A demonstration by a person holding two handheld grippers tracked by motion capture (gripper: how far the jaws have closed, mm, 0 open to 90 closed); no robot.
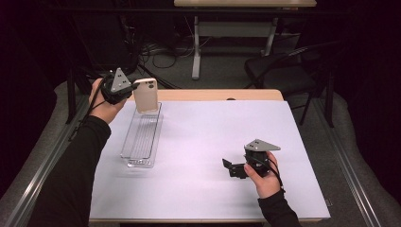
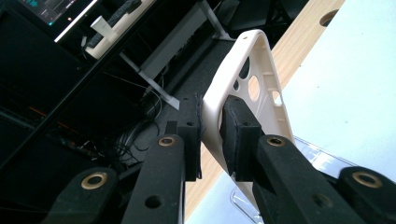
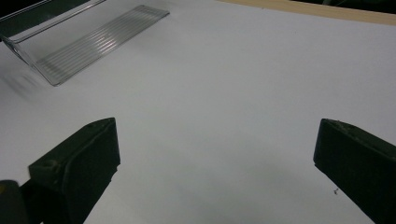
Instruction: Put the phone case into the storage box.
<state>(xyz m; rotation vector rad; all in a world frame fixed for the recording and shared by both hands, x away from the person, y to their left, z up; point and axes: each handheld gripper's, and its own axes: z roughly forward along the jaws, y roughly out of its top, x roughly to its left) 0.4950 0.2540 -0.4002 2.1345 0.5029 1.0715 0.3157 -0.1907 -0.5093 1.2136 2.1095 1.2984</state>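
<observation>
Light fell from overhead onto the white table sheet [image 1: 208,156], which rendered bright, while the room around it stayed near black. On the sheet, soft shadows lay beneath the clear tray [image 1: 141,137] and right gripper [image 1: 234,168]. Beside the sheet, the phone case [image 2: 247,93] glared pale; near jaws looked soft, and all frames were grainy.

We saw a cream phone case [image 2: 219,100] (paler inside) pinched in the black left gripper [image 2: 212,133], a clear tray [image 1: 142,137] with a ribbed floor, a white sheet [image 1: 208,156] over the light wooden table [image 1: 213,95], and the black right gripper [image 3: 215,158].
</observation>
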